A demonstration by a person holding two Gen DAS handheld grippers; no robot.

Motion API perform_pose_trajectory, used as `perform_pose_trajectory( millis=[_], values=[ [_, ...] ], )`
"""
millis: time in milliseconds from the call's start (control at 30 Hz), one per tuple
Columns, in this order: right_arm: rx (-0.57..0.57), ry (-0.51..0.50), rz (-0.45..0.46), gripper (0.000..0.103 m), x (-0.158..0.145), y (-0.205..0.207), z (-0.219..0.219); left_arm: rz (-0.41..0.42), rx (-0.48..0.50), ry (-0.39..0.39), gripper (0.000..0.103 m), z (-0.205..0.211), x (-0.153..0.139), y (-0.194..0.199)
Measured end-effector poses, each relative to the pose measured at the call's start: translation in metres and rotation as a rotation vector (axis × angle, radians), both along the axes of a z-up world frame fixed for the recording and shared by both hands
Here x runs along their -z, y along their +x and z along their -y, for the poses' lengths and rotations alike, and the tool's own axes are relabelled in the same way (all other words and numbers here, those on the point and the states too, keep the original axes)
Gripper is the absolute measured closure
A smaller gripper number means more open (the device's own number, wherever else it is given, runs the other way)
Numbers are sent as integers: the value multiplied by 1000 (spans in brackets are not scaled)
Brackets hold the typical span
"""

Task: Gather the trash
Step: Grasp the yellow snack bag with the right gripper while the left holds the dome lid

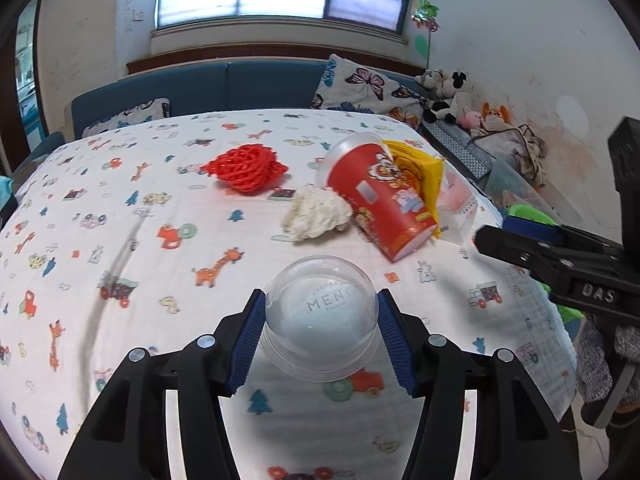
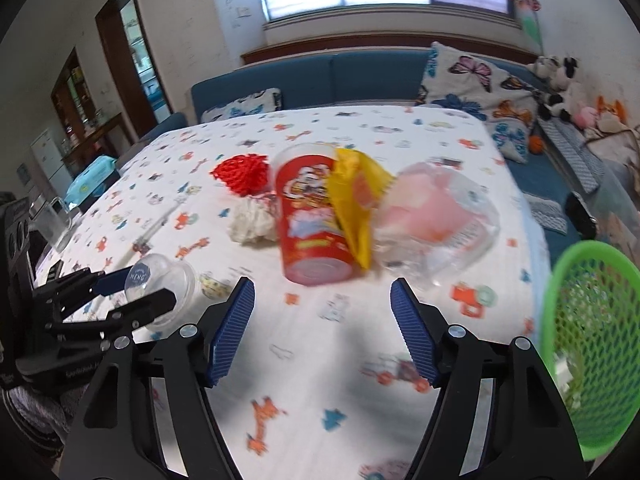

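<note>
My left gripper [image 1: 322, 300] is shut on a clear plastic cup [image 1: 320, 320] printed "MENG", its blue pads pressing both sides. In the right wrist view that cup [image 2: 168, 280] sits in the left gripper [image 2: 132, 296] at the lower left. Further back on the patterned cloth lie a red snack cup [image 2: 312, 220] on its side, a yellow wrapper [image 2: 356, 200], a crumpled white tissue [image 2: 252, 220], a red foam net [image 2: 240, 172] and a clear bag with pink inside [image 2: 436, 216]. My right gripper [image 2: 322, 285] is open in front of the red cup, with nothing between its fingers.
A green mesh basket [image 2: 592, 340] stands at the table's right edge. The cartoon-print cloth [image 1: 120, 200] covers the table. A blue sofa [image 1: 224, 84] with butterfly cushions and plush toys runs behind. A glass mug [image 2: 52, 220] stands at the left.
</note>
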State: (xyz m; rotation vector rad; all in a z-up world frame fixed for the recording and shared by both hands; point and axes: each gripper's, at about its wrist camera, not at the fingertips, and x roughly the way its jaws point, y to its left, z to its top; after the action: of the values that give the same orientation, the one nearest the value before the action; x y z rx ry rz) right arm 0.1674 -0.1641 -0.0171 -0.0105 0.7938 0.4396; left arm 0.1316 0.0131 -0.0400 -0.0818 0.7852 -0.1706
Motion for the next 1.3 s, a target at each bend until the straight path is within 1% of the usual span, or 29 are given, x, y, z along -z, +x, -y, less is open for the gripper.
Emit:
perform_pose_trajectory(
  millis=[133, 300, 433, 700, 867, 900, 967, 1100, 1300],
  values=[
    [-21, -10, 0, 34, -1, 9, -14, -3, -10, -9, 48, -7, 0, 0],
    [6, -24, 20, 37, -5, 27, -16, -4, -2, -16, 48, -8, 1, 0],
    [31, -11, 11, 45, -6, 47, -13, 1, 7, -20, 48, -7, -1, 2],
    [56, -34, 19, 55, 0, 74, -18, -2, 17, -24, 48, -5, 0, 7],
    [74, -43, 19, 74, 5, 83, -17, -4, 22, -25, 48, -3, 0, 9],
    [74, -45, 21, 75, 6, 83, -16, -5, 23, -26, 48, -3, 0, 9],
    [79, -51, 36, 82, 6, 82, -15, -5, 23, -27, 48, -3, 0, 10],
    [87, -30, 60, 83, -1, 76, -10, 0, 26, -27, 48, -2, -1, 10],
    [83, 24, 85, 84, -21, 59, 3, 15, 40, -36, 48, 3, -8, 8]
  ],
)
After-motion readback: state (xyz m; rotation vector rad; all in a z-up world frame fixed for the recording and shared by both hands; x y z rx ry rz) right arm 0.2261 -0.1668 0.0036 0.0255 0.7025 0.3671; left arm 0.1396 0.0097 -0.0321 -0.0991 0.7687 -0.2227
